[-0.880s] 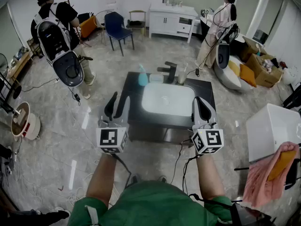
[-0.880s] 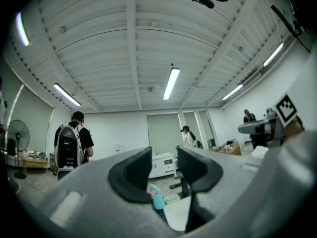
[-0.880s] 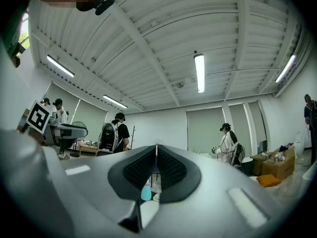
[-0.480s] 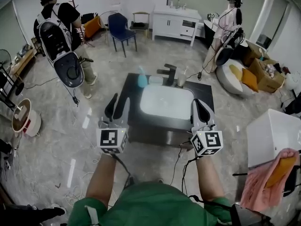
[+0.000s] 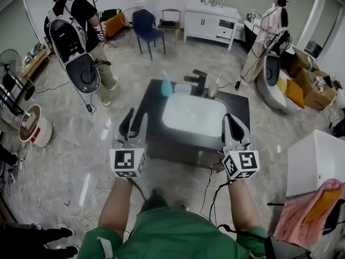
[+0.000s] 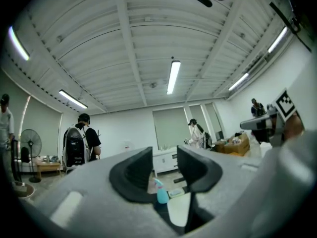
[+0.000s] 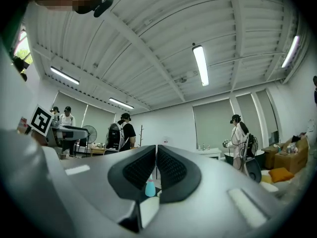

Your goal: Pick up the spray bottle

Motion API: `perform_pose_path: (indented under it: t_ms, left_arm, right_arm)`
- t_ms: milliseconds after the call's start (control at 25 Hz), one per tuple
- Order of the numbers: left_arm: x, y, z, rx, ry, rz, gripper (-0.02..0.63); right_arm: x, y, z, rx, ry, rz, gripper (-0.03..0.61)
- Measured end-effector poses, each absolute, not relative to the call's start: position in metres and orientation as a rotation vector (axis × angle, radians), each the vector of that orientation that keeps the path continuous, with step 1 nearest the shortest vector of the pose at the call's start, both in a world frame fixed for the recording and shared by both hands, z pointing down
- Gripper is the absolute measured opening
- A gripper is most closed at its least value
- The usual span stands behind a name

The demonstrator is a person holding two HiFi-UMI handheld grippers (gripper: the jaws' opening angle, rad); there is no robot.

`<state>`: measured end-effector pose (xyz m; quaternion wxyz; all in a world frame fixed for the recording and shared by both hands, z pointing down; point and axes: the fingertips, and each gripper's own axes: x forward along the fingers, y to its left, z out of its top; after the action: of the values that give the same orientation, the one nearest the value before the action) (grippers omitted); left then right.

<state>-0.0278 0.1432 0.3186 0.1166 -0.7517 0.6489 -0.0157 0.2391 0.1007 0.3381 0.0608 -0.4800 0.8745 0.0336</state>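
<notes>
The light blue spray bottle (image 5: pixel 166 87) stands upright at the far left corner of a black counter (image 5: pixel 151 136), beside a white basin (image 5: pixel 194 116). My left gripper (image 5: pixel 133 124) hangs in the air short of the counter's near left edge, its jaws apart with nothing between them. The right gripper (image 5: pixel 232 125) hovers at the near right edge, jaws pressed together and empty. The left gripper view shows the bottle (image 6: pixel 161 192) far off in the gap between the fingers. In the right gripper view the bottle (image 7: pixel 149 187) peeks out just below the closed jaws.
A black faucet (image 5: pixel 195 80), a small dish (image 5: pixel 182 89) and a clear cup (image 5: pixel 213 88) line the counter's far edge. Cables trail on the floor. Two persons (image 5: pixel 75 31) (image 5: pixel 269 28) stand farther off. A white box (image 5: pixel 318 161) and a pink cloth (image 5: pixel 307 209) lie at my right.
The head view has drifted slightly, so the room appears shifted. Both grippers keep the same pose before the counter, and the bottle has not moved.
</notes>
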Motion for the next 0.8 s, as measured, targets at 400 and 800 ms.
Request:
perform_pose_path:
  t_ms: [400,800]
  left_arm:
    - [-0.084,0.054,0.362,-2.255,1.935,-0.015,0.144]
    - [-0.168,-0.102,0.412,-2.416,1.908,-0.053,0.146]
  right_arm:
    - [0.212,0.027,0.366,-1.524,2.666,0.081,0.009]
    - [0.130,-0.094,0.359,-1.594,2.708,0.067,0.009]
